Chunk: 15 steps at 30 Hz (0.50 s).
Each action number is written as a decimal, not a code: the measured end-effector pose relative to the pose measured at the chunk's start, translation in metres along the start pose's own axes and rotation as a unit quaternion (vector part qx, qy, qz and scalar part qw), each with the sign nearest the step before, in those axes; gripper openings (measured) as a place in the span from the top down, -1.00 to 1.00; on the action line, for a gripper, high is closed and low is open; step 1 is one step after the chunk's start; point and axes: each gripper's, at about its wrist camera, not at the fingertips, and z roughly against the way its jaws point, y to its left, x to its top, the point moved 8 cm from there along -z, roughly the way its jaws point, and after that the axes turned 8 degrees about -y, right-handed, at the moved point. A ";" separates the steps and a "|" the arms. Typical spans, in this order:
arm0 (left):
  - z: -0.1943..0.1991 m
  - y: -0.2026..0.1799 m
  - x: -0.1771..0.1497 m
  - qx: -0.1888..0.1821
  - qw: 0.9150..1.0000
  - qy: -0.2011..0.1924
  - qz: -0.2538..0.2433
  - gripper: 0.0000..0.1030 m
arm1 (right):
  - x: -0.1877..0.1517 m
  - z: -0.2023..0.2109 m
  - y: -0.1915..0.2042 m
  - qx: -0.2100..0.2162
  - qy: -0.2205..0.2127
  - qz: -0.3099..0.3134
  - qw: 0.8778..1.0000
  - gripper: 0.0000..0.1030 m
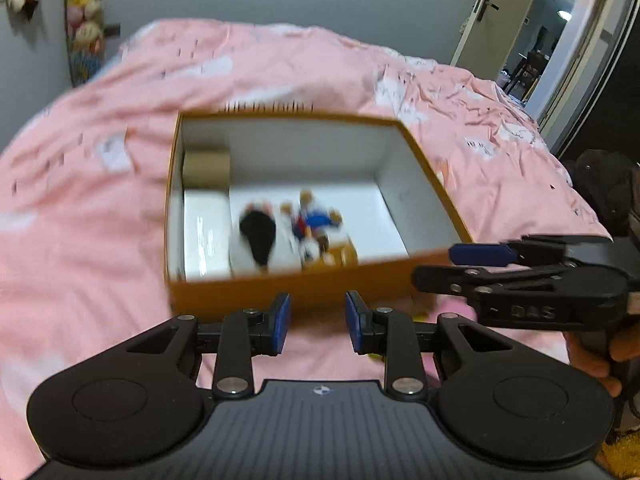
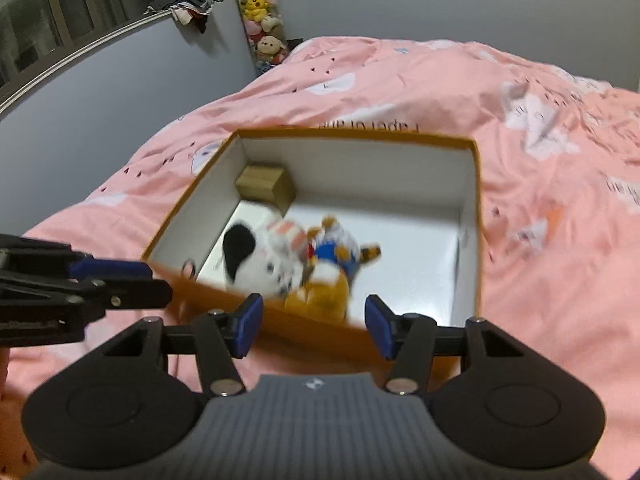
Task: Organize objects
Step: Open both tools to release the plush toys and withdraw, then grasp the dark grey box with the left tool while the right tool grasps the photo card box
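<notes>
Pink bedding (image 2: 400, 92) covers the whole bed, and an orange cardboard box (image 2: 478, 216) with white insides sits open on it. Inside the box lie two soft toys side by side, touching: a white plush dog with a black ear (image 2: 256, 256) and a little plush in blue and orange (image 2: 332, 264). A small brown box (image 2: 264, 186) stands in the far left corner, and a flat white box (image 1: 206, 232) lies along the left wall. The pictures are a bit blurry, so the toys' small parts are hard to make out. Both tools are held above the bed on the near side of the box, tipped down toward it. The left gripper (image 1: 317, 322) points at the near wall of the box, and its jaws stand a small way apart with nothing between them. The right gripper (image 2: 314, 326) is just beside it, over the near right corner of the box, and its jaws are spread wider, also with nothing in them. From the left camera you can see the right tool from the side, with a hand (image 1: 600, 356) wrapped around its handle. A tall stack of stuffed toys (image 2: 260, 12) stands against the grey wall behind the bed. A door (image 1: 496, 12) stands open on the right side of the room.
</notes>
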 end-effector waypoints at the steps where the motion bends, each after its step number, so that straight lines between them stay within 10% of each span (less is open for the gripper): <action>1: 0.001 0.001 -0.007 0.000 1.000 0.007 0.005 0.36 | -0.010 0.007 0.002 0.001 0.007 -0.003 1.000 -0.13; 15: -0.022 0.040 -0.117 0.054 0.980 0.157 0.112 -0.03 | -0.105 0.016 0.027 -0.027 0.087 0.032 0.995 -0.05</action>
